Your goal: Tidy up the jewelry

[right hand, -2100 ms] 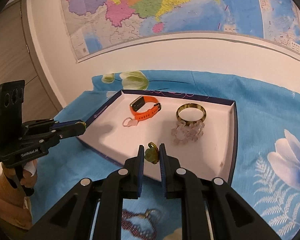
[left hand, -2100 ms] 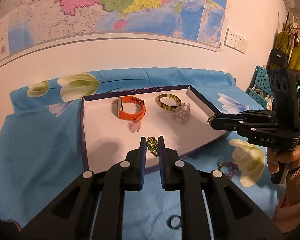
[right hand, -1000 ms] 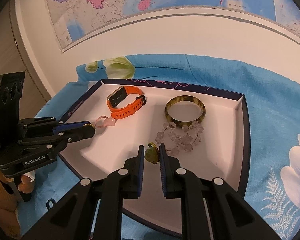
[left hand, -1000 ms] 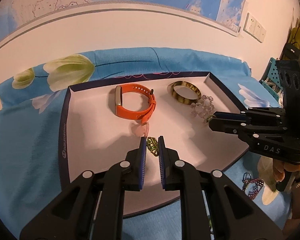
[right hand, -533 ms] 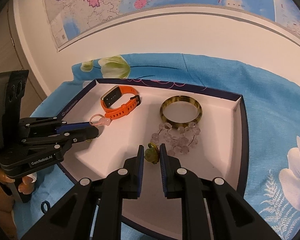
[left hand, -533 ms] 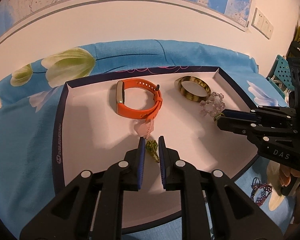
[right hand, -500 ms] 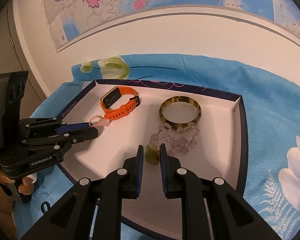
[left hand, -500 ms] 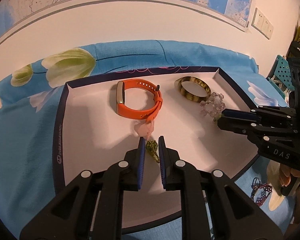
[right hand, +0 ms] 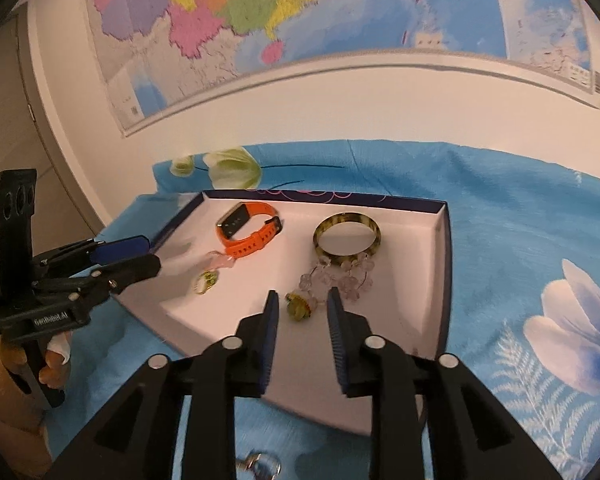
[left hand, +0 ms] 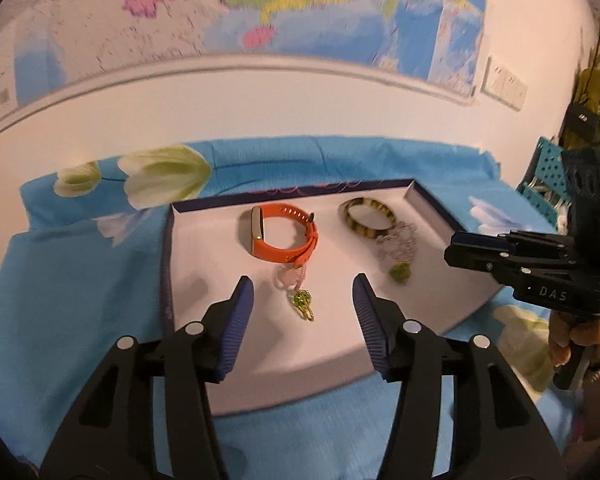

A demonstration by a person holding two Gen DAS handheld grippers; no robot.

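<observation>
A white tray with a dark blue rim (left hand: 168,264) (right hand: 444,272) holds an orange watch band (left hand: 284,232) (right hand: 248,228), a mottled bangle (left hand: 368,216) (right hand: 347,236) and a clear bead bracelet (left hand: 398,242) (right hand: 340,274). A green-and-gold earring (left hand: 303,304) (right hand: 206,280) lies on the tray floor by a pink charm (left hand: 288,278). My left gripper (left hand: 302,284) is above it, jaws opening, pads clear of it. A second green earring (right hand: 298,306) (left hand: 400,274) lies by the beads. My right gripper (right hand: 302,296) hovers over it, jaws opening, not touching.
The tray rests on a blue flowered cloth (right hand: 520,240) against a white wall with a map. A small metal ring (right hand: 260,464) lies on the cloth near the front. A teal rack (left hand: 540,172) stands at far right. A hand (left hand: 572,340) holds the right gripper's handle.
Both grippers were shut on a green earring each. They have opened, both earrings now lie on the tray, and both grippers have drawn back and up.
</observation>
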